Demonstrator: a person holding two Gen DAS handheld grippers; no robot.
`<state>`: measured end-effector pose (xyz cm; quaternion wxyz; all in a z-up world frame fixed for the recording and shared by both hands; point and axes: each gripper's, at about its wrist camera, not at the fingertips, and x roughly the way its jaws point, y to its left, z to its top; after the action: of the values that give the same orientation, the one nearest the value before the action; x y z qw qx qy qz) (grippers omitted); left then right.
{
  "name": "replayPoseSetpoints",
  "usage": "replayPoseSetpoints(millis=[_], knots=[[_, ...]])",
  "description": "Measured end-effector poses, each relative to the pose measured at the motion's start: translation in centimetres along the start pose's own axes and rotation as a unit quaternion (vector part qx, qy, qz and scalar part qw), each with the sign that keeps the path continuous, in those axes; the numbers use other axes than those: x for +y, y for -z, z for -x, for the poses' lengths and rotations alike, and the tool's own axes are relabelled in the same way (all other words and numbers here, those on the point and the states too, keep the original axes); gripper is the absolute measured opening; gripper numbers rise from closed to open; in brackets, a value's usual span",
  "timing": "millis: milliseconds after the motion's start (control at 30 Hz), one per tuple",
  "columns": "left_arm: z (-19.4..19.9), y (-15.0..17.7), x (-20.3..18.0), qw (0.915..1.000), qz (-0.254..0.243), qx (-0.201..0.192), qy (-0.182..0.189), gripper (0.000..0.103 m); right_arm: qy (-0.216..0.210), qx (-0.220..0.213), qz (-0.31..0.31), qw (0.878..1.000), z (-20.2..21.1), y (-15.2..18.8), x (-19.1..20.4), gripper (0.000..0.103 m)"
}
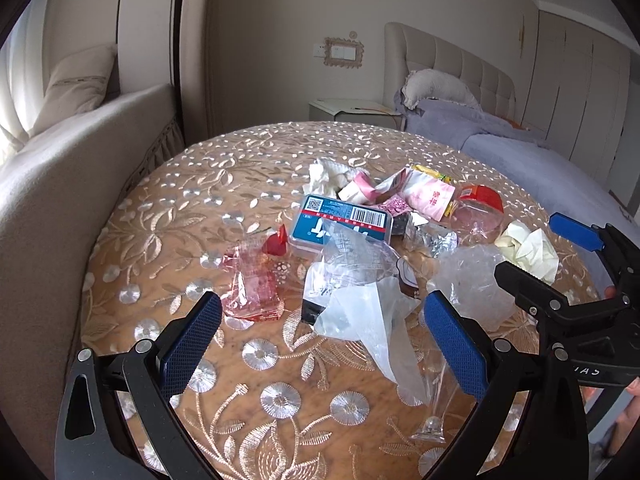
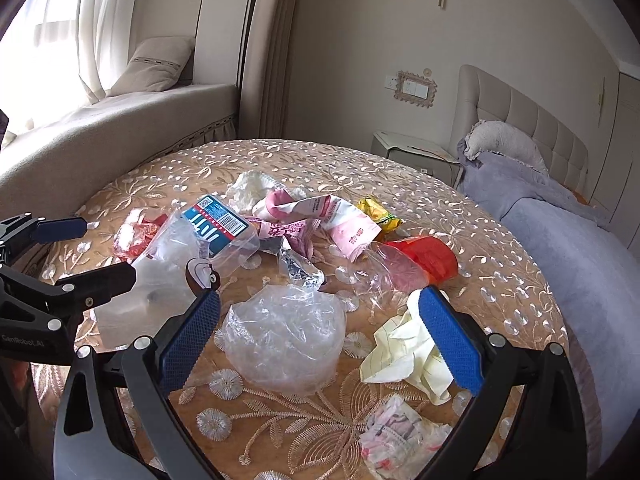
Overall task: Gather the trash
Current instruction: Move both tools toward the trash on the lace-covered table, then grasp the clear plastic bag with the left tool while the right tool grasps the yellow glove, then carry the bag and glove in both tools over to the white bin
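Note:
Trash lies scattered on a round table with an embroidered cloth [image 1: 168,216]. My left gripper [image 1: 324,340] is open and empty, above a clear plastic bag [image 1: 360,312] beside a crushed pink plastic cup [image 1: 252,284]. A blue-labelled clear box [image 1: 340,224] lies beyond. My right gripper [image 2: 320,336] is open and empty, straddling a crumpled clear plastic wrap [image 2: 284,336]; its right finger is over a crumpled yellow paper [image 2: 404,352]. A red-capped crushed bottle [image 2: 412,264], pink wrappers [image 2: 320,216], white tissue [image 2: 252,188] and a yellow packet [image 2: 378,212] lie farther back.
A patterned crumpled wrapper [image 2: 400,440] lies near the table's front edge. A bed with a purple blanket [image 2: 560,232] stands to the right, a beige window seat [image 2: 120,128] to the left, a nightstand [image 2: 412,156] behind the table.

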<state>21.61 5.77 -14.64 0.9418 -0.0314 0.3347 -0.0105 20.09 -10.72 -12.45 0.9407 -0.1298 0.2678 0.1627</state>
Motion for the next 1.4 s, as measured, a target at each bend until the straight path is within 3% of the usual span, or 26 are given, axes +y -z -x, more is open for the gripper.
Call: replayPoseSetpoints(millis=[100,167,233,400,433,533,667,967,1033,1167,1233,1267,1400], knots=[[-1.4,-0.3,-0.5,0.9999,-0.011,0.007,-0.004,0.098,0.005,0.0,0.005,1.0,-0.2,-0.1,-0.1,0.099],[-2.4,-0.3,-0.8,0.9997,-0.018,0.015,-0.001,0.091,0.008,0.001,0.005,1.0,-0.4,-0.1,-0.3,0.099],[-2.7,0.0,-0.4,0.9993,-0.015,0.03,0.015,0.072,0.011,0.003,0.003,1.0,-0.6,-0.1,-0.6,0.099],[-4.1,0.1,-1.4,0.9965,-0.033,0.056,0.052,0.06,0.015,0.008,-0.004,1.0,-1.2,0.1,-0.9,0.099],[-4.1,0.1,-1.6,0.9961,-0.037,0.058,0.056,0.042,0.015,0.009,-0.004,1.0,-1.2,0.1,-0.9,0.099],[-4.2,0.1,-2.2,0.9957,-0.046,0.054,0.059,0.031,0.014,0.011,-0.004,1.0,-1.2,0.2,-0.9,0.099],[-2.4,-0.4,-2.7,0.9975,-0.056,0.024,0.036,0.029,0.02,0.01,-0.008,1.0,-0.8,0.3,-1.3,0.099],[0.6,-1.7,-4.3,0.9965,-0.066,-0.014,0.049,0.029,0.045,0.05,-0.052,0.996,-2.3,1.5,-4.2,0.099],[0.7,-1.8,-4.5,0.9963,-0.067,-0.015,0.051,0.029,0.048,0.06,-0.071,0.995,-2.6,1.6,-5.1,0.093],[0.9,-1.6,-4.8,0.9962,-0.065,-0.016,0.056,0.029,0.051,0.097,-0.107,0.988,-4.1,2.0,-6.9,0.063],[1.0,-1.6,-4.8,0.9961,-0.065,-0.017,0.057,0.029,0.048,0.116,-0.122,0.985,-4.8,2.3,-7.7,0.056],[1.1,-1.6,-4.9,0.9961,-0.065,-0.017,0.057,0.029,0.046,0.122,-0.123,0.984,-5.0,2.4,-7.9,0.048],[1.5,-1.6,-5.0,0.9961,-0.065,-0.02,0.056,0.029,0.029,0.118,-0.114,0.986,-4.6,2.5,-7.8,0.035]])
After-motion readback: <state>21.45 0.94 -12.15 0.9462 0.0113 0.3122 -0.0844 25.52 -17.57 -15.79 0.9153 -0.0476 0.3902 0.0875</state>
